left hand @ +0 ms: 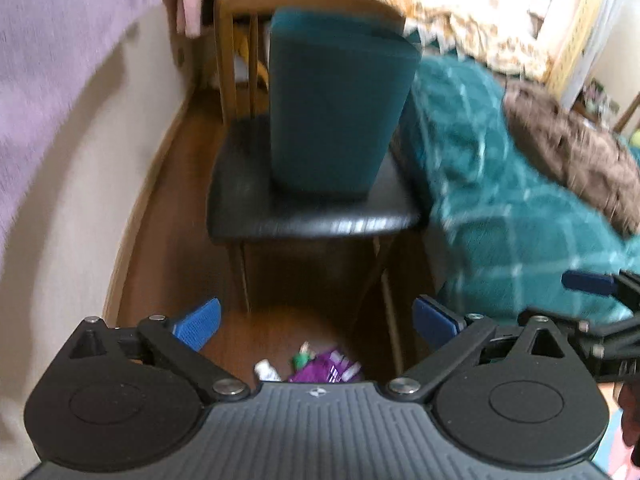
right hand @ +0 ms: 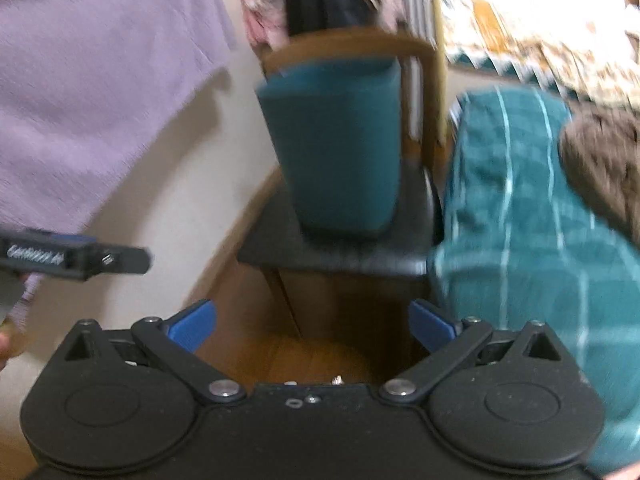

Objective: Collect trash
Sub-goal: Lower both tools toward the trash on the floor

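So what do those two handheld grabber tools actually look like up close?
Both match: a black plastic body with two round discs, black link arms on silver pivots, and blue ribbed pads. The left gripper has a grooved grey top plate; the right gripper has a plain black one with small screws. White lettering marks the left one's side.

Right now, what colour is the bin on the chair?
Dark teal bin, clearest in the left wrist view.

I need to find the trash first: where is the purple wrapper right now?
In the left wrist view, the purple wrapper lies on the wooden floor at bottom centre, in front of the chair, beside a small white scrap.
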Demonstrator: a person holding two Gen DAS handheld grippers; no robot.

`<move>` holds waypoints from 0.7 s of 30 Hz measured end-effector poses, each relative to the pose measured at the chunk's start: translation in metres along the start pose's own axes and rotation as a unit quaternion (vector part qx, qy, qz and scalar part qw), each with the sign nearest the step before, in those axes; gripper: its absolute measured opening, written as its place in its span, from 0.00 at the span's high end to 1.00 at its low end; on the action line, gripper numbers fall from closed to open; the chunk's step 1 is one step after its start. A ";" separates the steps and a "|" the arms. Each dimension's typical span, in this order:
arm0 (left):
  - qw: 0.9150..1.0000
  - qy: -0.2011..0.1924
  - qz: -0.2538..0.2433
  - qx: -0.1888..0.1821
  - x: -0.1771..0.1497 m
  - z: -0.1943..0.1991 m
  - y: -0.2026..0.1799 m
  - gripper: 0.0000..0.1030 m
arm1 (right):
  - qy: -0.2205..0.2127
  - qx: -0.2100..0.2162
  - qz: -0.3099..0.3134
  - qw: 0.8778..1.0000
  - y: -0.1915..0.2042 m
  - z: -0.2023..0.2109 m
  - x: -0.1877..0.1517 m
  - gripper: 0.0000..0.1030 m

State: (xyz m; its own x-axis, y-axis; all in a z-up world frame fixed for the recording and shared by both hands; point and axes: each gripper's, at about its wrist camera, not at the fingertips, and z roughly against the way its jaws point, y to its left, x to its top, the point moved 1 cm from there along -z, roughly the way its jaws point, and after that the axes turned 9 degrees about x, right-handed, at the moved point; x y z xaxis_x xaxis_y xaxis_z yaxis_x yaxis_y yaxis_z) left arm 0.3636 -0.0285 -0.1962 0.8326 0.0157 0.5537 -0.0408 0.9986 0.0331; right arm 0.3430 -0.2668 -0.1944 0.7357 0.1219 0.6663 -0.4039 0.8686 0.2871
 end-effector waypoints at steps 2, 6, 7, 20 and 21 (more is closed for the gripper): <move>1.000 0.022 -0.010 -0.004 -0.028 -0.032 0.004 0.00 | 0.010 -0.011 -0.013 1.000 -0.009 -0.025 -0.026 0.00; 0.997 0.069 -0.016 -0.015 -0.082 -0.099 0.002 0.00 | 0.041 -0.034 -0.039 0.998 -0.031 -0.080 -0.081 0.00; 0.997 0.078 -0.020 -0.013 -0.098 -0.117 0.000 0.00 | 0.050 -0.037 -0.047 0.997 -0.038 -0.095 -0.095 0.00; 0.972 0.232 -0.037 0.008 -0.316 -0.323 -0.028 0.00 | 0.194 -0.057 -0.065 0.977 -0.122 -0.296 -0.291 0.04; 0.969 0.242 -0.037 0.007 -0.328 -0.334 -0.030 0.00 | 0.205 -0.055 -0.063 0.975 -0.123 -0.309 -0.304 0.04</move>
State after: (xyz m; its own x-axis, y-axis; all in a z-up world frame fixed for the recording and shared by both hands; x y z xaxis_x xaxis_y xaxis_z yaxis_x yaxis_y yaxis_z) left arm 0.2763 -0.0465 -0.6570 0.9951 -0.0318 0.0933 0.0252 0.9972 0.0710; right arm 0.3366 -0.2619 -0.6452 0.9405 0.1731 0.2923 -0.2519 0.9327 0.2580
